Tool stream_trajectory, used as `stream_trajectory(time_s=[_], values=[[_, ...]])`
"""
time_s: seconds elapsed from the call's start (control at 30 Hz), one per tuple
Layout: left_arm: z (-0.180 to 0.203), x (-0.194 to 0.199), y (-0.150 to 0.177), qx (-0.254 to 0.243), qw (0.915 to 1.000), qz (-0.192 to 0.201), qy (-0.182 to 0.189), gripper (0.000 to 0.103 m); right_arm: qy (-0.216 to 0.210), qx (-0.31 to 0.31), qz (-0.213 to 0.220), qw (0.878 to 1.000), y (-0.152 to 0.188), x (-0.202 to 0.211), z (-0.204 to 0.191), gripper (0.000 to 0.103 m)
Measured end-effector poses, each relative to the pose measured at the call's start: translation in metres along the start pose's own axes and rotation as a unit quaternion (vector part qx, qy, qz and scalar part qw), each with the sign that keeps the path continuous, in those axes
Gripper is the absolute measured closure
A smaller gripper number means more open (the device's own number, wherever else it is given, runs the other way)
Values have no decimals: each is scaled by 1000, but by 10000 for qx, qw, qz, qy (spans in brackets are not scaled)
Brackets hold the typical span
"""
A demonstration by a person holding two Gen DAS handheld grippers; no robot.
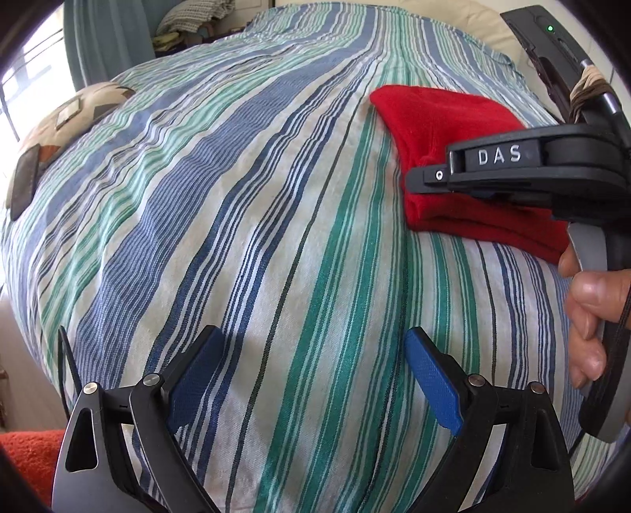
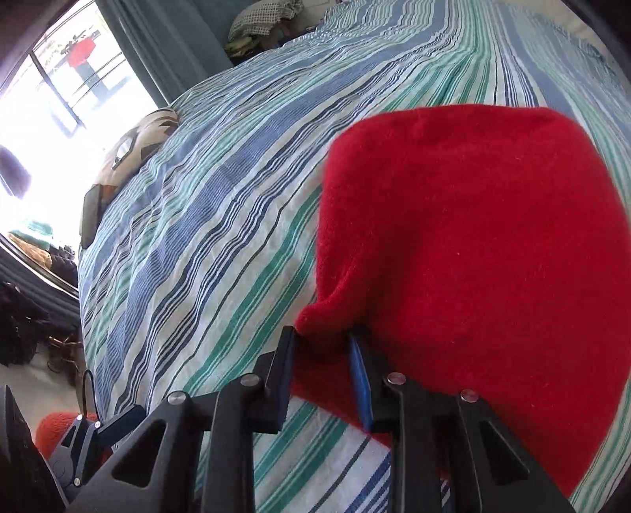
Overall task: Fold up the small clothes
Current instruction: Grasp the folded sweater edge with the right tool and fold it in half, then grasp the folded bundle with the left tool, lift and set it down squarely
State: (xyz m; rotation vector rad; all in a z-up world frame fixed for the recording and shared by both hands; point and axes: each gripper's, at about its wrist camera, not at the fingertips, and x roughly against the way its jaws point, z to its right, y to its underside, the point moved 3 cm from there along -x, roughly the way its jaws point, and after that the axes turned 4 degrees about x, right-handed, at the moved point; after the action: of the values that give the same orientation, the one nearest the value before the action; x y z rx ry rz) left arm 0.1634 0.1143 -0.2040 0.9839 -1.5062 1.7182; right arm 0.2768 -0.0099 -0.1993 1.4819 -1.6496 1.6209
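A folded red cloth (image 1: pixel 434 118) lies on the striped bed sheet (image 1: pixel 256 197) at the right. My right gripper (image 2: pixel 323 343) is down at the near left corner of the red cloth (image 2: pixel 473 236). Its blue pads pinch a bunched fold of that corner between them. From the left wrist view the right gripper (image 1: pixel 430 179) shows side-on, low over the cloth, with a person's hand (image 1: pixel 591 307) on its grip. My left gripper (image 1: pixel 314 335) stands wide open over bare sheet to the left of the cloth, with nothing between its fingers.
A patterned pillow (image 1: pixel 59 130) lies at the bed's left edge by a bright window (image 2: pixel 59 98). Piled clothes (image 1: pixel 193 19) sit beyond the far end of the bed. Something orange and fuzzy (image 1: pixel 27 461) is at the near left corner.
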Motion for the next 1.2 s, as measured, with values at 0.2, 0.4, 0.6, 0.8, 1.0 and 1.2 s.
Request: stream_trajectory(time_s=[0.2, 0.4, 0.6, 0.8, 1.0, 1.2], values=[[-2, 2, -1, 64, 9999, -31, 100, 9, -43, -67, 886, 9960, -3, 93, 28, 72], [5, -1, 0, -36, 9999, -61, 98, 7, 457, -775, 249, 9956, 45, 83, 91, 73], [11, -3, 13, -342, 9994, -49, -66, 1, 411, -1278, 623, 9890, 82, 102, 94, 68], [13, -6, 17, -402, 9990, 23, -171, 0, 1167, -1057, 999, 9825, 141, 147, 85, 34], [15, 16, 7, -298, 9994, -89, 156, 2, 1089, -1786, 1014, 9726, 197, 168, 110, 34], [46, 26, -72, 101, 9785, -200, 2052, 1, 558, -2005, 1529, 9661, 150, 184, 130, 27]])
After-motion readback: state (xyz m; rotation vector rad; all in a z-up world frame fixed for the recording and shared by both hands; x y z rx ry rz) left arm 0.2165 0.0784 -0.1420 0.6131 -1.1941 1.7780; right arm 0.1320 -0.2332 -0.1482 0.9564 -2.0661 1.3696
